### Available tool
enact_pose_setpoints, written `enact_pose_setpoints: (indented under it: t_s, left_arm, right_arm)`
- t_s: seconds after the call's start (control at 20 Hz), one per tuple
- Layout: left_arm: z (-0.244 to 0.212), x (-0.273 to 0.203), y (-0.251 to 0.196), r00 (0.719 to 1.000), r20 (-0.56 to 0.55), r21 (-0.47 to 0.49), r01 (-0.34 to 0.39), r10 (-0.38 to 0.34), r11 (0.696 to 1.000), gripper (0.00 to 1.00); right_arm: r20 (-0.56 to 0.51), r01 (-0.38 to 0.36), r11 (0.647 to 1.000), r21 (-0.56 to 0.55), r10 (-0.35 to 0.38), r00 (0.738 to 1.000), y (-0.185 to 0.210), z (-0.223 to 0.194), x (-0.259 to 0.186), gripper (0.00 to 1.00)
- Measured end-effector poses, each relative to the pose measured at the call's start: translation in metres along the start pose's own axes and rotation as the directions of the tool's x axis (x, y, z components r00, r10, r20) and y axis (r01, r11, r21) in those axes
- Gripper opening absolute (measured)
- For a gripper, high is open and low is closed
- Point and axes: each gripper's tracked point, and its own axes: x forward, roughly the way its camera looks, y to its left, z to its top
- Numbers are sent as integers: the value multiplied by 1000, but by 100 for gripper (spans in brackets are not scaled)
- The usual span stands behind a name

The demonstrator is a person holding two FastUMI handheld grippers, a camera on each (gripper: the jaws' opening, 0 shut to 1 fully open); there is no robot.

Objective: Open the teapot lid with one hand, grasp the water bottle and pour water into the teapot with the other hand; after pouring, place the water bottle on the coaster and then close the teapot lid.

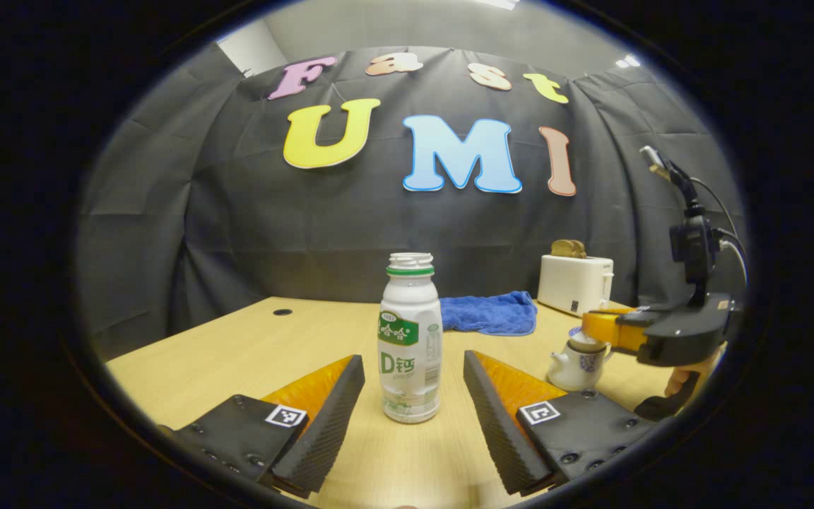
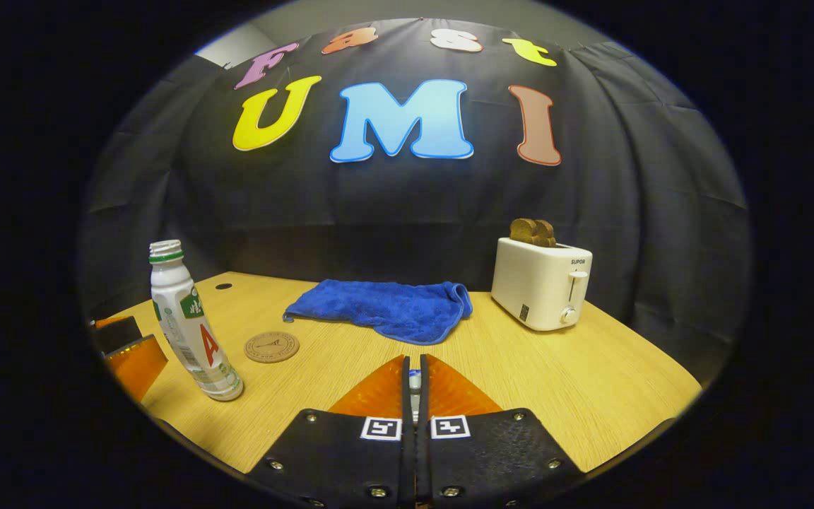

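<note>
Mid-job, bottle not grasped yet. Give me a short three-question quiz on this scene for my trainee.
1. True or false: the water bottle has its cap on.
2. How do the left tongs stand? A: open, one finger on either side of the bottle. B: shut on the bottle. C: shut on the coaster.
3. Fill in: the right tongs are closed on the lid of the ____.

Key: 1 false, the neck is open. 2 A. 3 teapot.
</note>
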Motion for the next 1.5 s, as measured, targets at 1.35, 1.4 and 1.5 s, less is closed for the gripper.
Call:
enact_pose_setpoints:
  t_s: [1.35, 1.4, 1.5]
  left_arm:
    - [-35, 78, 2, 986, -166, 126, 7, 14, 992, 96]
    - [-37, 80, 1, 986, -167, 126, 13, 8, 992, 90]
    - [-37, 79, -2, 986, -168, 130, 22, 0, 991, 89]
  right_arm:
    - [81, 108, 983, 148, -120, 989, -98, 26, 20, 1]
    - [78, 112, 982, 155, -125, 989, -100, 25, 20, 1]
    - [75, 124, 979, 163, -138, 988, -106, 24, 21, 1]
